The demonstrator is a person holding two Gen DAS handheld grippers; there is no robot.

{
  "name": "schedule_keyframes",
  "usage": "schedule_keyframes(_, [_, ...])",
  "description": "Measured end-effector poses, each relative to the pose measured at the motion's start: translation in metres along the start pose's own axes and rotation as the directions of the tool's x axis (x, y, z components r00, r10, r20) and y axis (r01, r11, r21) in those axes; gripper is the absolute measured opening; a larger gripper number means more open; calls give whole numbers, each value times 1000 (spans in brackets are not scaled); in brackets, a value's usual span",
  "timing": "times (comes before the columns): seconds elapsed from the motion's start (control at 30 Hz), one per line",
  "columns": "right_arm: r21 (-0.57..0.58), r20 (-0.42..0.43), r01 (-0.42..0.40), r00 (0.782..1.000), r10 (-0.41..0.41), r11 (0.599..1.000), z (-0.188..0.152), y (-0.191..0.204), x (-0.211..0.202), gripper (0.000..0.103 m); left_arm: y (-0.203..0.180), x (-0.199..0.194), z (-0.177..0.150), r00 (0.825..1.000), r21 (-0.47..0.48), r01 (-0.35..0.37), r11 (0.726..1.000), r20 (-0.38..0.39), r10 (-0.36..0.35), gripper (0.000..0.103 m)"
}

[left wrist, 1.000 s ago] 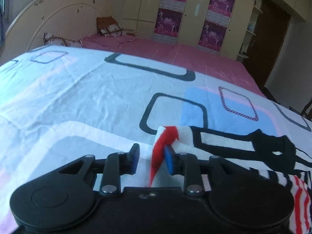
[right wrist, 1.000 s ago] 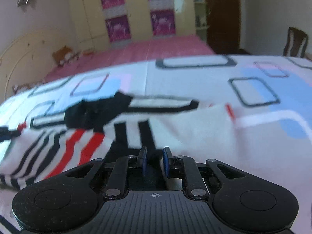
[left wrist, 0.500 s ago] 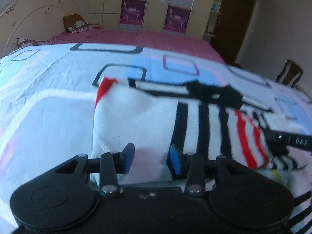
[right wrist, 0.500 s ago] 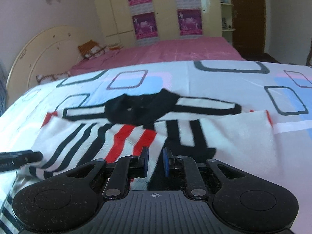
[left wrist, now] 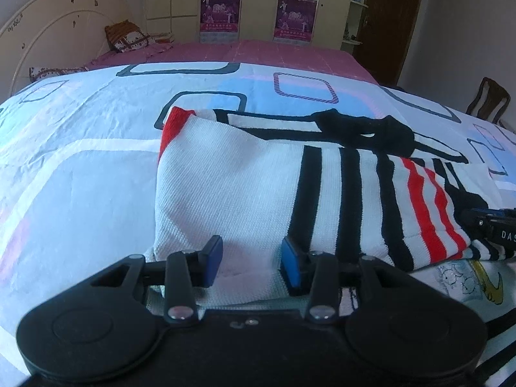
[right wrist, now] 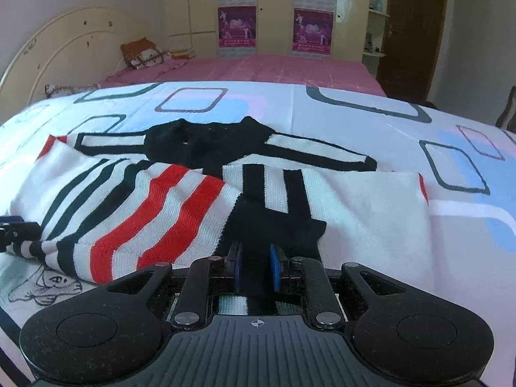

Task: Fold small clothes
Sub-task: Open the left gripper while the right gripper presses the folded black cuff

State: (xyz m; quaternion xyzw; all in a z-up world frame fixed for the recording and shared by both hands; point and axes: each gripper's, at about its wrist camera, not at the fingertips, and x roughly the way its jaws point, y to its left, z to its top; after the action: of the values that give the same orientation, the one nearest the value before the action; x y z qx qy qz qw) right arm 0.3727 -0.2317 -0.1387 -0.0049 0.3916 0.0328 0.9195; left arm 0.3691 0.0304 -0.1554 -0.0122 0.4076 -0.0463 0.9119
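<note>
Sweater: I see a knitted sweater [left wrist: 245, 190], ribbed white weave with black and red stripes and a black collar [right wrist: 206, 142], lying partly folded on the bed's patterned sheet [left wrist: 80, 135], toward its near edge.
Fold: one sleeve side is turned over the body, a red cuff edge [left wrist: 171, 122] showing at the far left corner of the fold.
Left gripper: my left gripper [left wrist: 251, 266] has its fingers [left wrist: 213, 258] spread wide, blue pads either side of the white knit, touching the hem but not pinching it.
Right gripper: my right gripper [right wrist: 256, 267] has its fingers narrow, the blue pads close together on a black part of the knit; I read that as a hold on the sweater's near edge.
Underneath: a thin white garment with line drawings [right wrist: 48, 283] lies flat below the sweater's striped hem.
Sheet: smooth cotton, printed with rounded rectangles in grey, blue and pink.
Beyond: pink bedspread [right wrist: 264, 67], curved cream headboard [right wrist: 64, 45].
</note>
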Motion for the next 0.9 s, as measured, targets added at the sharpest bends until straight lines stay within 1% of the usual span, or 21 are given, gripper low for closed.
schedule_keyframes(0.1, [-15, -2, -6, 1000, 6, 1000, -1, 1, -2, 19, -3, 0, 0, 1000, 3, -13, 1000, -2, 13, 41])
schedule_keyframes(0.27, [-24, -10, -31, 999, 31, 999, 0, -4, -5, 20, -7, 0, 2, 999, 8, -36, 999, -10, 36, 41])
schedule_keyframes(0.4, [-15, -3, -53, 999, 53, 998, -1, -9, -15, 21, -12, 0, 4, 998, 13, -67, 998, -20, 67, 41])
schedule_keyframes(0.47, [-27, -9, -60, 998, 60, 998, -5, -10, -16, 26, -16, 0, 4, 996, 24, -84, 996, -21, 85, 41])
schedule_keyframes(0.53, [-42, -11, -56, 998, 55, 998, -6, -11, -18, 35, -18, 0, 4, 995, 30, -100, 995, -22, 101, 41])
schedule_keyframes(0.57, [-42, -12, -59, 998, 59, 997, -6, -12, -19, 36, -19, 0, 4, 994, 33, -108, 994, -23, 109, 42])
schedule_keyframes(0.63, [-27, -9, -74, 997, 73, 997, -5, -16, -22, 36, -22, -1, 5, 992, 39, -121, 992, -25, 123, 42])
schedule_keyframes(0.73, [-10, 23, -98, 995, 99, 995, -7, -21, -34, 36, -25, -5, 6, 990, 44, -137, 990, -29, 138, 42])
schedule_keyframes(0.77, [-13, 16, -106, 994, 106, 994, -8, -22, -36, 36, -26, -8, 6, 990, 43, -138, 990, -29, 139, 43])
schedule_keyframes(0.8, [-14, 7, -116, 993, 116, 993, -9, -22, -38, 36, -26, -12, 5, 990, 40, -138, 990, -25, 139, 43])
schedule_keyframes(0.9, [20, 15, -154, 988, 154, 988, -13, -25, -50, 37, -32, -31, 2, 993, 28, -114, 993, -5, 114, 49])
